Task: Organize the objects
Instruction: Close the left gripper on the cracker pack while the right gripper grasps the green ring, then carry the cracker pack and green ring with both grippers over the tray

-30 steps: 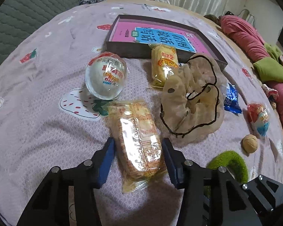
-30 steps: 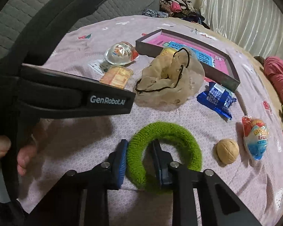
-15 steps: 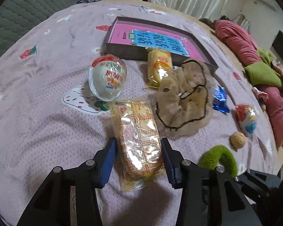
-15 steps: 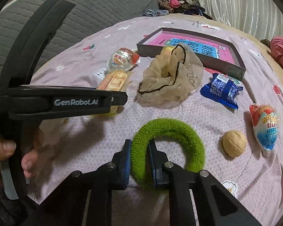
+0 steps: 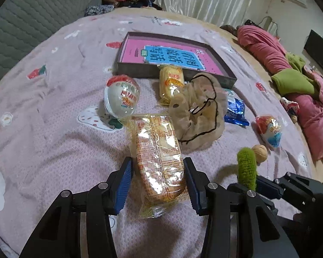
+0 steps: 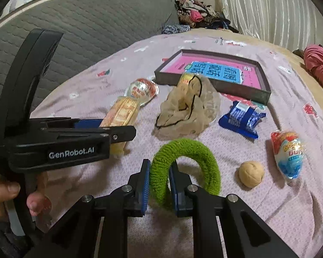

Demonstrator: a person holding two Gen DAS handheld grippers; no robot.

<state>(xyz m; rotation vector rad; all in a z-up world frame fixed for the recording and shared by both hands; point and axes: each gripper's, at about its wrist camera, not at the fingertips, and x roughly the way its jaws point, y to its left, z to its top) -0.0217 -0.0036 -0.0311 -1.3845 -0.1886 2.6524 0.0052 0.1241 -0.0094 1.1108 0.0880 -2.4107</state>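
My left gripper (image 5: pixel 158 185) is shut on a long yellow snack packet (image 5: pixel 157 150) and holds it lifted off the bedspread; the packet also shows in the right wrist view (image 6: pixel 122 111). My right gripper (image 6: pixel 159 182) is shut on a green fuzzy ring (image 6: pixel 183 163), raised off the bed; the ring shows edge-on in the left wrist view (image 5: pixel 246 167). A shallow grey box with a pink and blue base (image 5: pixel 170 53) lies farther back, also seen in the right wrist view (image 6: pixel 211 73).
On the bedspread lie a beige scrunchie (image 5: pixel 198 111), a second yellow packet (image 5: pixel 170 83), a clear dome toy (image 5: pixel 121 99), a blue packet (image 5: pixel 235 111), a wrapped egg toy (image 5: pixel 269 130) and a walnut (image 5: pixel 259 150). Pink and green bedding (image 5: pixel 290 68) lies right.
Both grippers have risen: the left lifted the yellow packet off the bed, and the right lifted the green ring, which now stands upright.
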